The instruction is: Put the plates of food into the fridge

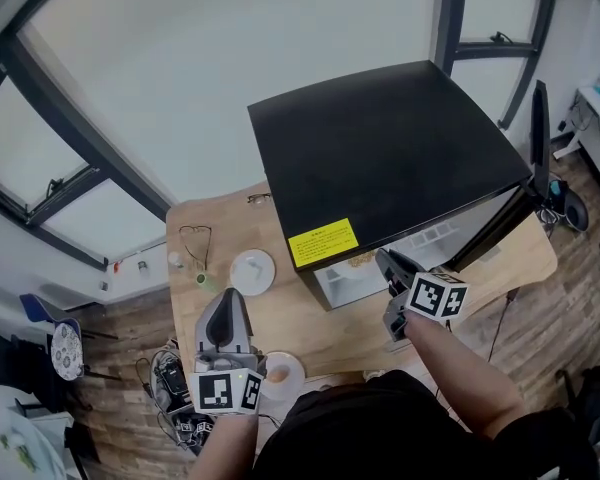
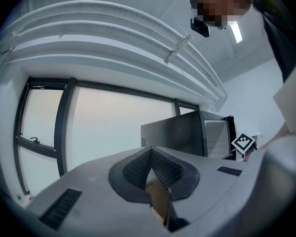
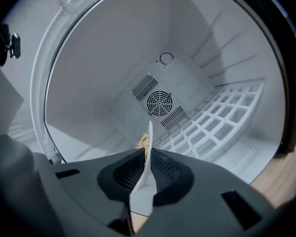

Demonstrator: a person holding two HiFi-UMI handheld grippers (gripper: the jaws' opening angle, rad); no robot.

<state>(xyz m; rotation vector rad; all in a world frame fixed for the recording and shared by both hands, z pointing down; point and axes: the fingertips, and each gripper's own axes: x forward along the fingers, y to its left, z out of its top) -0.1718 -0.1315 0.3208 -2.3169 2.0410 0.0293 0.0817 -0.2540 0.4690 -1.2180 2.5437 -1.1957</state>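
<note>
Label on fridge, print unreadable

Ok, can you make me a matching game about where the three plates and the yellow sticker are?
Things:
1. yellow sticker
2. plate with crumbly food
3. plate with orange food
4. plate that looks bare

Places:
A. at the table's near edge, next to the left gripper
B. on top of the black fridge
C. on the table, just left of the fridge
D. pinched in the right gripper, at the fridge's open front

Pairs: 1-B, 2-D, 3-A, 4-C.
</note>
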